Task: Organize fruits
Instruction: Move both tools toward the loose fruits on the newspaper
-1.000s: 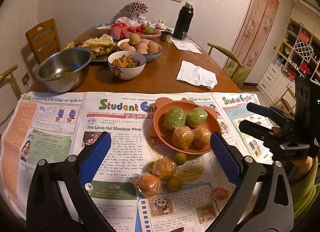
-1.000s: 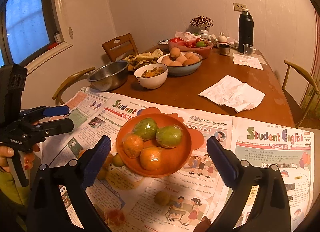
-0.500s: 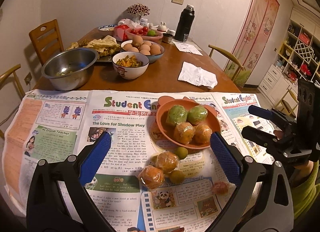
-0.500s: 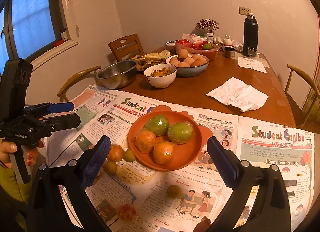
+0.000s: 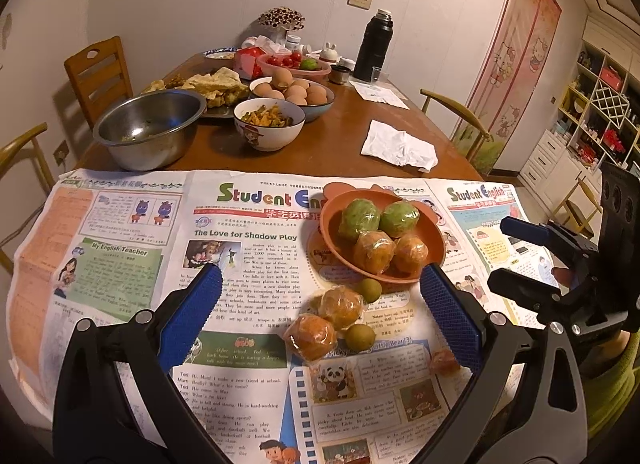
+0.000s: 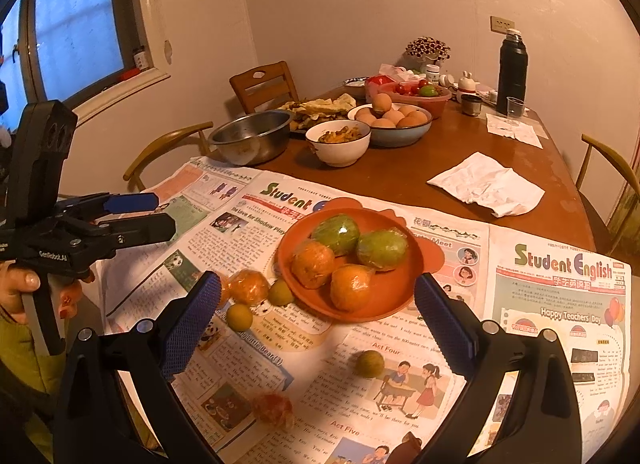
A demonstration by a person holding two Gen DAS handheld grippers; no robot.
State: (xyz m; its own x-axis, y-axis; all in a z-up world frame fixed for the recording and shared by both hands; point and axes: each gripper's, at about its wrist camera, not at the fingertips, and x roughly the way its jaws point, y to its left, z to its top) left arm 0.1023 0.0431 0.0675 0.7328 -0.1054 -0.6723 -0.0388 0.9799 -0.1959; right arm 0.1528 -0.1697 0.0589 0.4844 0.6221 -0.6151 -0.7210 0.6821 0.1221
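Note:
An orange plate (image 5: 434,238) (image 6: 396,296) sits on newspaper and holds two green and two orange plastic-wrapped fruits. In front of it lie two wrapped oranges (image 5: 342,306) (image 6: 249,287), small green-yellow fruits (image 5: 359,337) (image 6: 239,317) and a small reddish wrapped fruit (image 5: 444,360) (image 6: 273,406). Another small fruit (image 6: 370,363) lies alone. My left gripper (image 5: 320,312) is open and empty above the loose fruits. My right gripper (image 6: 318,320) is open and empty above the plate's near edge. Each gripper shows in the other's view, left (image 6: 156,214) and right (image 5: 500,254).
Newspaper (image 5: 120,264) covers the near end of the wooden table. Behind it stand a steel bowl (image 5: 150,126), a white bowl of food (image 5: 269,126), a bowl of eggs (image 5: 294,94), a crumpled napkin (image 5: 400,146) and a black thermos (image 5: 374,46). Chairs surround the table.
Both grippers have pulled back and up a little, so more of the newspaper and loose fruits shows. Both stay open. No fruit has moved.

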